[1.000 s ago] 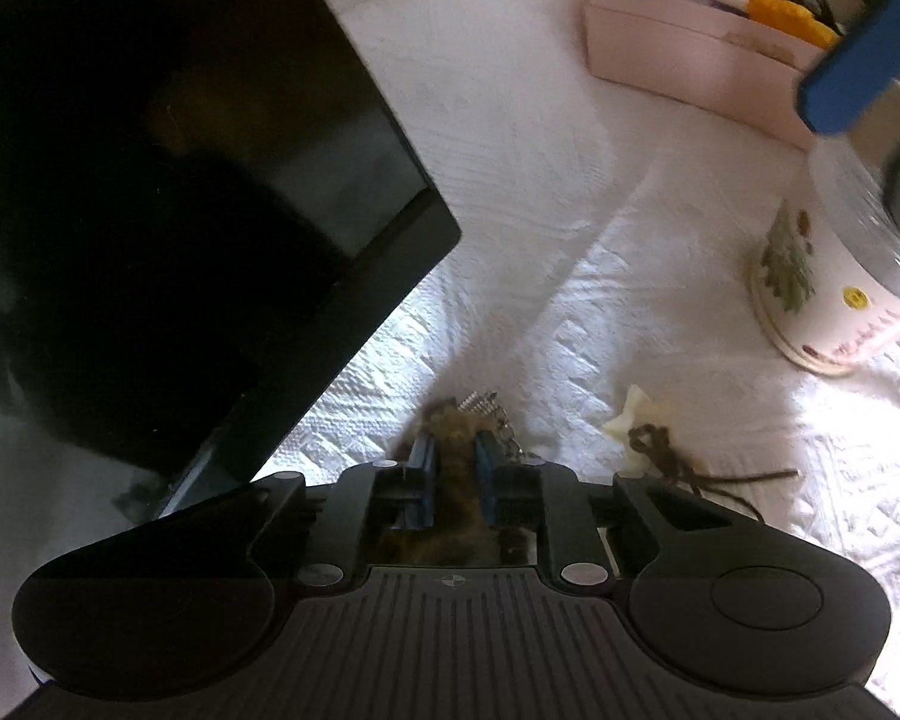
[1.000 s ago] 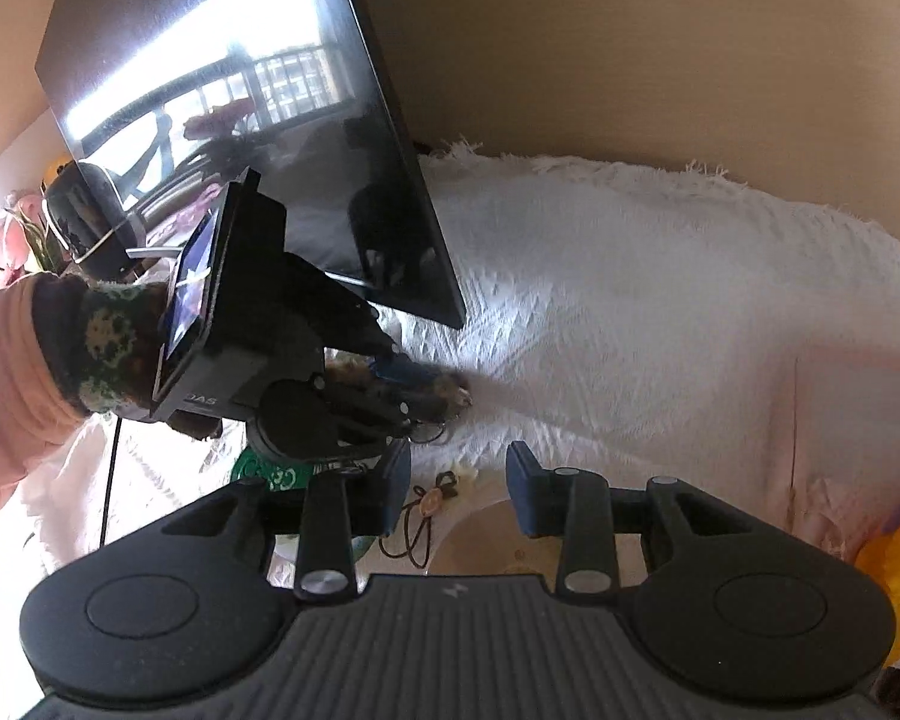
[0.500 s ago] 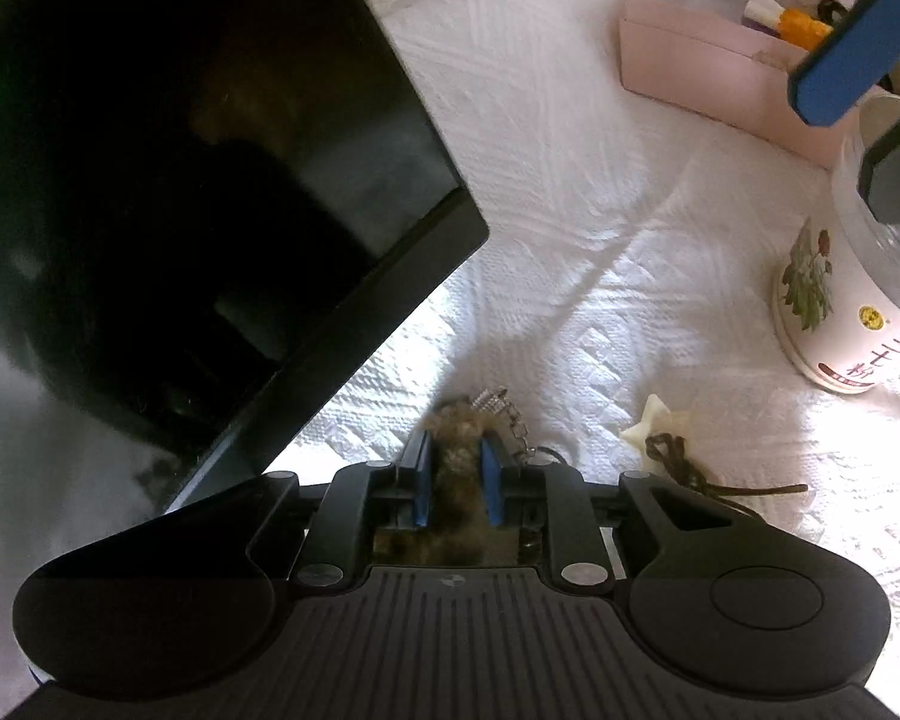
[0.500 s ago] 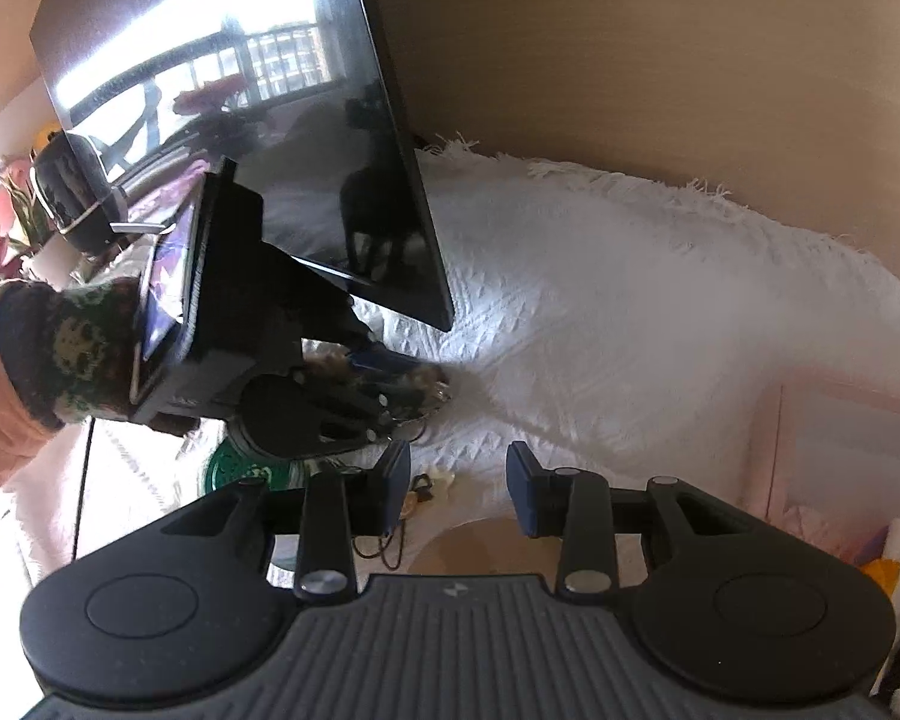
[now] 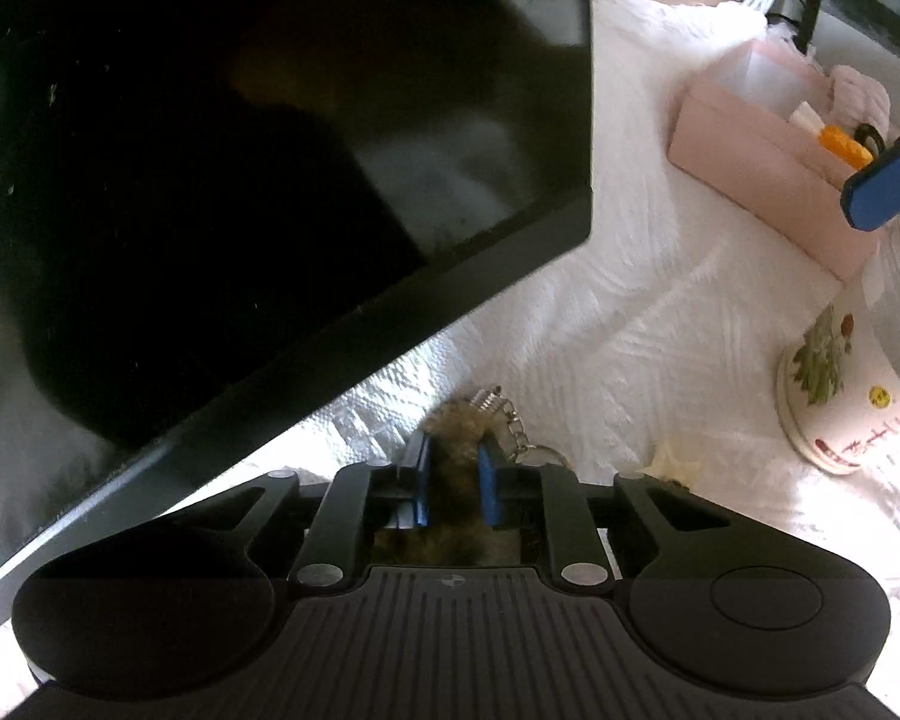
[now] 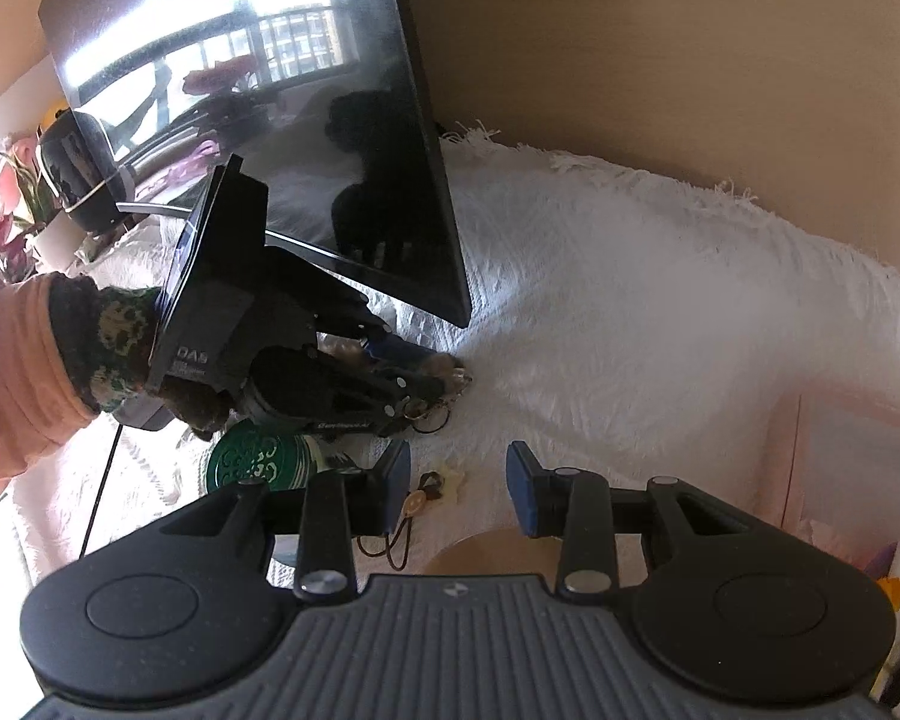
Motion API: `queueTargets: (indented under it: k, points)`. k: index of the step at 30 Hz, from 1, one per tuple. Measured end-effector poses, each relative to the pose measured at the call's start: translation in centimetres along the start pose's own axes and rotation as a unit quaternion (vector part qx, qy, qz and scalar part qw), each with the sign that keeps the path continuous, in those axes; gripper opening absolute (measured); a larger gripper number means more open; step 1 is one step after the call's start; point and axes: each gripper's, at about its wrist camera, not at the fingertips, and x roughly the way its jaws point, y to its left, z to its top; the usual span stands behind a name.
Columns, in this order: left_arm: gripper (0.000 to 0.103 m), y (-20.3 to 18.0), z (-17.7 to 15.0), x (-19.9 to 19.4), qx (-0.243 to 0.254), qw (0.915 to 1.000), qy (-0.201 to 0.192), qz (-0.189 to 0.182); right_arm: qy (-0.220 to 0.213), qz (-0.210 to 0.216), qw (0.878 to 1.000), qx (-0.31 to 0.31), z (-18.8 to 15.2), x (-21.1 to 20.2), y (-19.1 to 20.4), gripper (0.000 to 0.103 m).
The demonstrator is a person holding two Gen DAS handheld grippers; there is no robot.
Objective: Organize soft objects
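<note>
Closing on a furry keychain [image 5: 455,450], the left claw [image 5: 455,483] bears unreadable lettering; the right claw [image 6: 457,480] gapes empty.

we see a glossy black screen [image 5: 282,180], nubby white cloth [image 5: 660,324], furry charm [image 5: 456,420] with metal chain [image 5: 510,417].

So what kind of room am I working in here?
Probably a desk at home: a dark monitor stands on a white textured cloth, beside a pink storage box of small items and a flowered jar.
</note>
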Motion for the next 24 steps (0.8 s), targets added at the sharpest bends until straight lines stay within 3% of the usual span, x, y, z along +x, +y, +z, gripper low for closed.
queueTargets:
  k: [5,11,15,20,24]
  points:
    - [0.005,0.5,-0.4,-2.7,-0.015,0.9994,-0.025,-0.019,0.026,-0.019,0.999,-0.031,1.1,0.4,0.7,0.035]
    - [0.005,0.9,-3.1,-7.2,-0.035,0.9972,-0.065,0.016,0.125,-0.001,0.992,-0.020,4.3,4.0,2.7,0.034]
    - [0.005,1.0,-5.4,-8.4,-0.068,0.9936,-0.087,0.021,0.183,-0.022,0.983,0.017,5.3,7.9,3.4,0.034]
    - [0.008,1.3,-6.1,-9.0,-0.107,0.9876,-0.114,0.016,0.164,-0.038,0.984,0.059,4.8,9.6,2.9,0.034]
    - [0.010,2.7,-5.2,-7.8,-0.136,0.9883,-0.067,0.011,0.139,-0.056,0.988,0.047,5.3,9.9,2.9,0.034]
